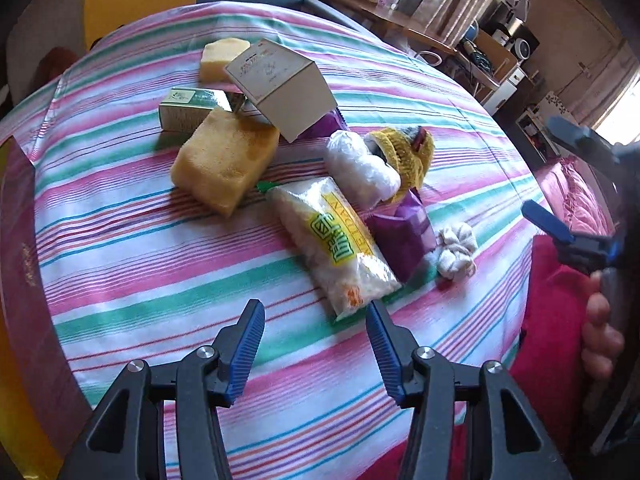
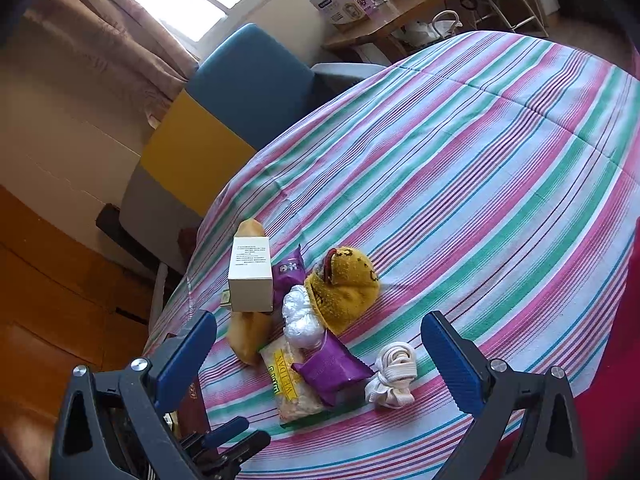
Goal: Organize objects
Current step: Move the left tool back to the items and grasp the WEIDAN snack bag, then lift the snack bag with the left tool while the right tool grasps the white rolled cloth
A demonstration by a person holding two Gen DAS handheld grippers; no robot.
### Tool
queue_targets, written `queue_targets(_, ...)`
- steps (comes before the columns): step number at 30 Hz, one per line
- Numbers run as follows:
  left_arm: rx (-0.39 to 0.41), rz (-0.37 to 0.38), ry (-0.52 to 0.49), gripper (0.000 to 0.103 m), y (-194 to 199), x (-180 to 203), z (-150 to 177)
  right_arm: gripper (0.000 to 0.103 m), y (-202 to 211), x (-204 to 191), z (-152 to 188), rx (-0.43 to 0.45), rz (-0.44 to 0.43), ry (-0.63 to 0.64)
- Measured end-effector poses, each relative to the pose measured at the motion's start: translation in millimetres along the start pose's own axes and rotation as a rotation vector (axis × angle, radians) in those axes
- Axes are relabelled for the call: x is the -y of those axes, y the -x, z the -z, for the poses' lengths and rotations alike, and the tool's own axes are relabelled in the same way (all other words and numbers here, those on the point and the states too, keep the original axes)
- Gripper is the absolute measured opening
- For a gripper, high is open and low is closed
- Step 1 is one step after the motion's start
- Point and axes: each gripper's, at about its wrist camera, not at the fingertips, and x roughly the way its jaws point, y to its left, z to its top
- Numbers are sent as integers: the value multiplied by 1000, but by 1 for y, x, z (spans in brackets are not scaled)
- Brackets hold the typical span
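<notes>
We see a surface with a striped cloth. On it lie a yellow sponge, a green box, a clear snack bag, a purple packet, a white cloth knot and a dark red box.

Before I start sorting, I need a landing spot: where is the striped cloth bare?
Bare cloth runs between the large sponge, the dark red box and the left hand-held gripper. In the right wrist view it is bare beyond the yellow knit hat. Around the snack packet it is crowded.
</notes>
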Motion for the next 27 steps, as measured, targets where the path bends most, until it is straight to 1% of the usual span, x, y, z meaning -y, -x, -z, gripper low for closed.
queue_targets(3, -1, 0, 20, 53, -9, 2, -11, 103, 0, 0, 0, -2, -4, 3)
queue_targets(7, -9, -2, 15, 53, -18, 9, -20, 103, -1, 0, -1, -7, -12, 0)
queue_targets(13, -19, -25, 11, 54, -34, 17, -37, 103, -2, 0, 0, -13, -16, 5)
queue_targets(14, -20, -39, 12, 54, -38, 17, -41, 103, -2, 0, 0, -14, -16, 4)
queue_targets(16, -24, -51, 17, 57, -46, 16, -46, 103, -2, 0, 0, -15, -16, 4)
queue_targets(17, -14, -54, 8, 57, -49, 16, -47, 103, -2, 0, 0, -15, -17, 4)
queue_targets(20, 18, -47, -32, 56, -46, 14, -42, 103, -3, 0, 0, -19, -18, 6)
queue_targets(22, 24, -47, -44, 49, -42, 10, -35, 103, -5, -2, 1, -29, -9, 18)
queue_targets(25, 19, -38, -40, 44, -35, 2, -27, 103, -8, -8, 1, -43, 10, 47)
queue_targets(27, 12, -31, -48, 44, -28, -4, -18, 103, -11, -10, 1, -55, 23, 57)
